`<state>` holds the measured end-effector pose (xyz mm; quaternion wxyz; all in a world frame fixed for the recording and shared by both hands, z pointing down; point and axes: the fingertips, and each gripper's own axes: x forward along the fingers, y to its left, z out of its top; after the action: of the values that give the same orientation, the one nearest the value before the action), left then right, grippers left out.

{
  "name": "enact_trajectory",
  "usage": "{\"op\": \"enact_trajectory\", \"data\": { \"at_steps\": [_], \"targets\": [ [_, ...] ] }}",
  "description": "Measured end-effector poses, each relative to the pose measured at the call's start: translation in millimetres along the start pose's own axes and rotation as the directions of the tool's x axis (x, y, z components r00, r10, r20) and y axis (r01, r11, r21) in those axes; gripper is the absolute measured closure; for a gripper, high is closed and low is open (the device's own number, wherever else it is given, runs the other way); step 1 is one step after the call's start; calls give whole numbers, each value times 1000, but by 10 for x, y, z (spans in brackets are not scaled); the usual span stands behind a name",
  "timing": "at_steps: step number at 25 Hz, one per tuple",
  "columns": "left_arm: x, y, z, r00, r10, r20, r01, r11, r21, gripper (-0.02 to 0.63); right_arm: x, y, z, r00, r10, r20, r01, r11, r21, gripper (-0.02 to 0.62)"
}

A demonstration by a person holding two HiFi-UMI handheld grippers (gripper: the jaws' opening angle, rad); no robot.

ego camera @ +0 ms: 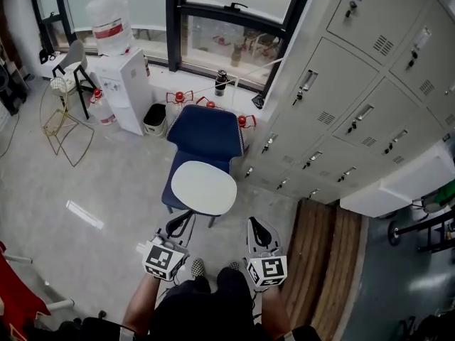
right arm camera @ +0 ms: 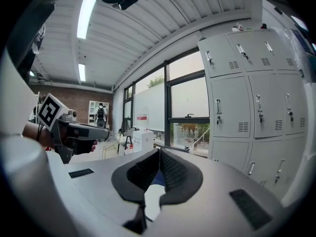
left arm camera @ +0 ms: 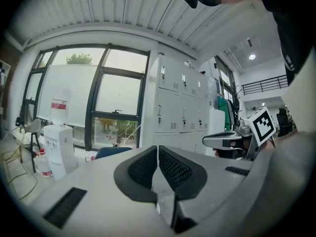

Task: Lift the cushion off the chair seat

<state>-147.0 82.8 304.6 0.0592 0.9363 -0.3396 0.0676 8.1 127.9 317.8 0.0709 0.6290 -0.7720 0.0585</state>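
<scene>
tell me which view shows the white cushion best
The head view: the whole white cushion lies on the blue chair. The right gripper view catches only a white sliver past its jaws; the left gripper view shows just the chair's back.

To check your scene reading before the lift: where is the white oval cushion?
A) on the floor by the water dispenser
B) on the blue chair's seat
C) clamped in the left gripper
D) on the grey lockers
B: the head view shows the white oval cushion lying on the seat of the blue chair.
</scene>
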Motion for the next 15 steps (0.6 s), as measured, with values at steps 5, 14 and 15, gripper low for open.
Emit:
{"op": "enact_trajectory", "data": {
  "at_steps": [5,14,15],
  "targets": [
    [313,84,-44,1000,-1,-6,1,1000,-7,578,193,-233,-86,1000,-1,-18,1,1000,11,567],
    [1122,192,-248,996,57,-66,-59,998,-38,578,767,-878,-389,995,77,-62,-73,996,60,566],
    [1216,201,-270,995,65,-73,-68,997,-39,578,843,-951,-420,994,89,-66,-84,994,68,566]
  ]
}}
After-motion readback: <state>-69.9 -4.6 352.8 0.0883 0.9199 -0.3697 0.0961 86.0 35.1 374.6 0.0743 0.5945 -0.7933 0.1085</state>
